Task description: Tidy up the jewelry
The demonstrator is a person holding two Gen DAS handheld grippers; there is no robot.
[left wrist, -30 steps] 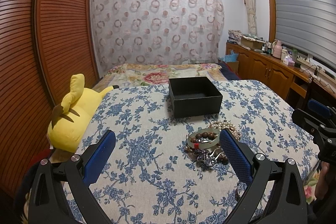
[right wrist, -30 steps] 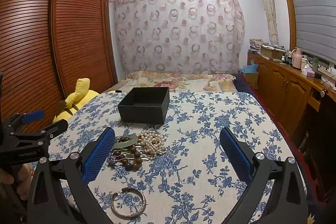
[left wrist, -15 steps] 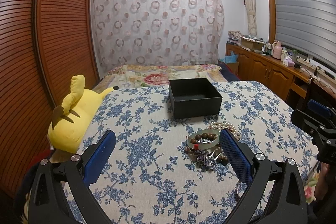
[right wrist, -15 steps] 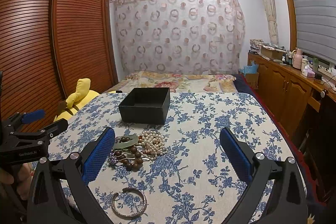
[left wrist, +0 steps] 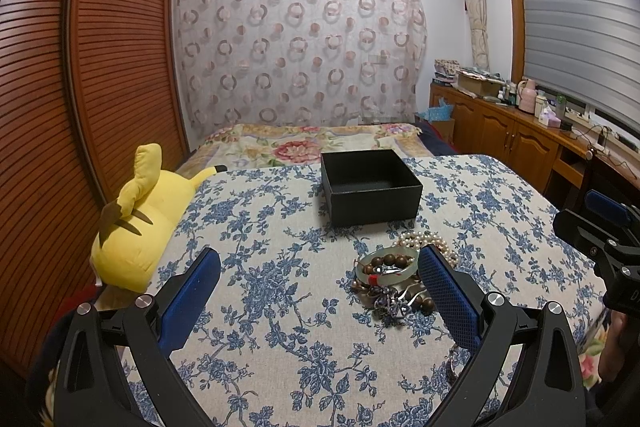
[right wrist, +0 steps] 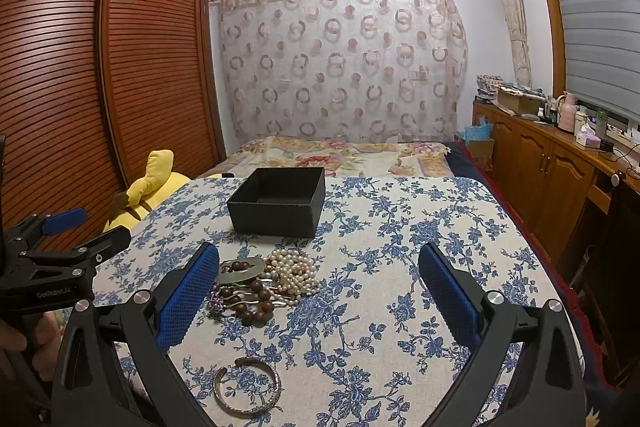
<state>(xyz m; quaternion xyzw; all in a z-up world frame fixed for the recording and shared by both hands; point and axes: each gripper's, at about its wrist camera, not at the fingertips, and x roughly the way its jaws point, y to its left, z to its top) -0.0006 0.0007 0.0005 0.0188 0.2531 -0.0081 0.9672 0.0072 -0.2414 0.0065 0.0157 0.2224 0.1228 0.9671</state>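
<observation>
An open black box [left wrist: 370, 187] stands on the blue-flowered cloth [left wrist: 260, 247]; it also shows in the right wrist view [right wrist: 278, 201]. In front of it lies a jewelry pile: a pearl necklace [right wrist: 294, 269], a pale green bangle [left wrist: 386, 269], brown wooden beads [right wrist: 252, 307]. A metal bangle [right wrist: 246, 391] lies apart, nearer me. My left gripper [left wrist: 320, 291] is open and empty above the cloth, left of the pile. My right gripper [right wrist: 320, 291] is open and empty, with the pile by its left finger.
A yellow plush toy [left wrist: 140, 223] lies at the cloth's left edge. A wooden louvered wardrobe [left wrist: 80, 87] stands on the left. Wooden cabinets [right wrist: 560, 179] with clutter run along the right wall. A bed with a flowered cover [left wrist: 312, 143] lies behind.
Both views have shifted only slightly; the box and the jewelry lie where they were. Both grippers stay open.
</observation>
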